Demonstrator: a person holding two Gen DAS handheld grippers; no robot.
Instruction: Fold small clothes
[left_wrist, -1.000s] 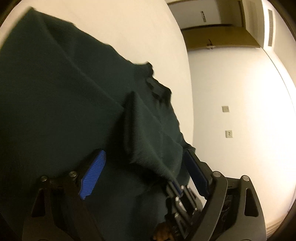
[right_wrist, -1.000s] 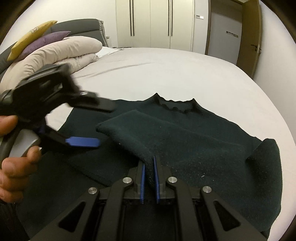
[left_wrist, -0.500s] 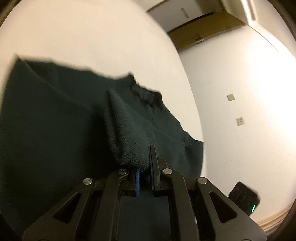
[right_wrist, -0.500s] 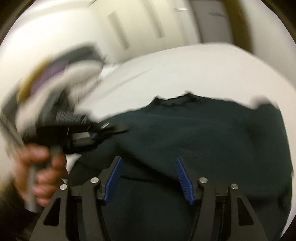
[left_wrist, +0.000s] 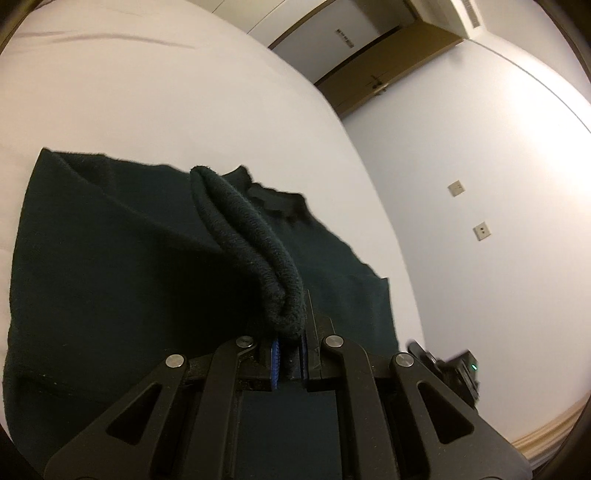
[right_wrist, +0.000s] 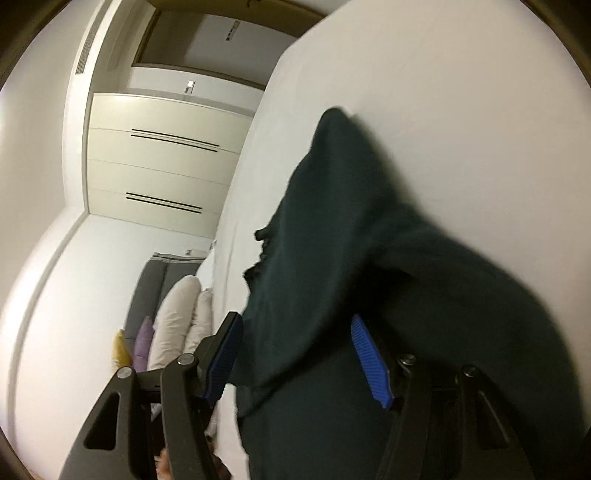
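Note:
A dark green knitted sweater (left_wrist: 110, 277) lies flat on the white bed (left_wrist: 147, 92), its frilled collar (left_wrist: 277, 199) at the far side. My left gripper (left_wrist: 290, 354) is shut on a folded sleeve (left_wrist: 251, 240), which rises as a thick ridge off the body of the sweater. The right wrist view is rolled on its side. There my right gripper (right_wrist: 295, 343) stands open, and loose fabric of the sweater (right_wrist: 351, 221) hangs between its blue pads (right_wrist: 369, 354) without being pinched.
Bare white sheet (right_wrist: 443, 92) surrounds the sweater. Pillows (right_wrist: 177, 314) and a grey headboard sit at the bed's head, with cream wardrobe doors (right_wrist: 166, 166) beyond. A wall with sockets (left_wrist: 480, 230) and a wooden door (left_wrist: 388, 62) border the bed. A black device with a green light (left_wrist: 454, 365) shows low right.
My left gripper closed on the sleeve fold and raised it. My right gripper let go of that fold, opened, rolled onto its side and swung across to another part of the sweater.

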